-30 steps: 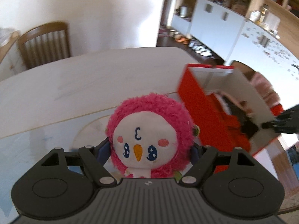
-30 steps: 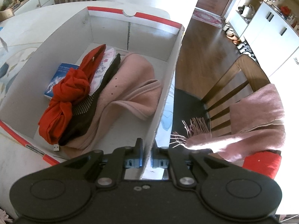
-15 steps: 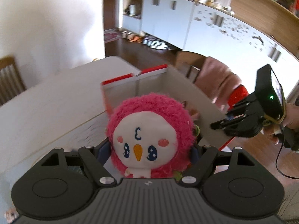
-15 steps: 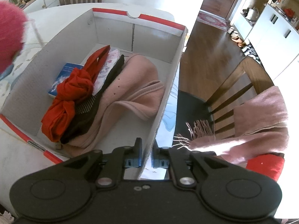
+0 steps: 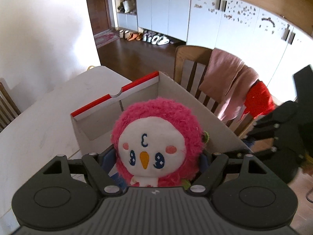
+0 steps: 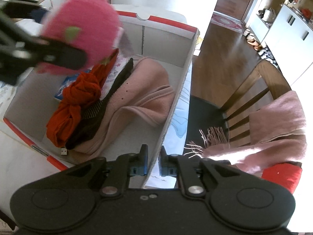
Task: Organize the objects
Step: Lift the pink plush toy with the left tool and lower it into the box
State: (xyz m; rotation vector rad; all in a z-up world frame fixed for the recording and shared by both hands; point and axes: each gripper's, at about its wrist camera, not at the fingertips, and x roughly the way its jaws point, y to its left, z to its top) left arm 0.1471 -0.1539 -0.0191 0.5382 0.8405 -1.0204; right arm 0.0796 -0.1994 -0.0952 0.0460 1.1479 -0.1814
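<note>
Currently, status per item:
Left gripper [image 5: 157, 156]: pitched steeply down, jaws spread wide and clamped on the plush toy [image 5: 156, 141], one finger on each flank.
Right gripper [image 6: 152, 163]: also angled down, at the box's near right corner; fingers nearly together, straddling the right wall's top edge. Whether the pads actually press the card, cannot tell.
Toy location: held in the air over the left side of the cardboard box [image 6: 170, 107], above its contents, touching none of them.
Toy orientation: upright in the left wrist view, face toward that camera, long axis roughly vertical.
Toy build: round, shaggy pink fur, smooth white face patch, orange beak, green tag.
Box: rectangular, white card walls, red rim strips.
Box contents: pink knit cloth [image 6: 137, 98], knotted red fabric [image 6: 76, 101], black mesh piece, blue booklet underneath.
</note>
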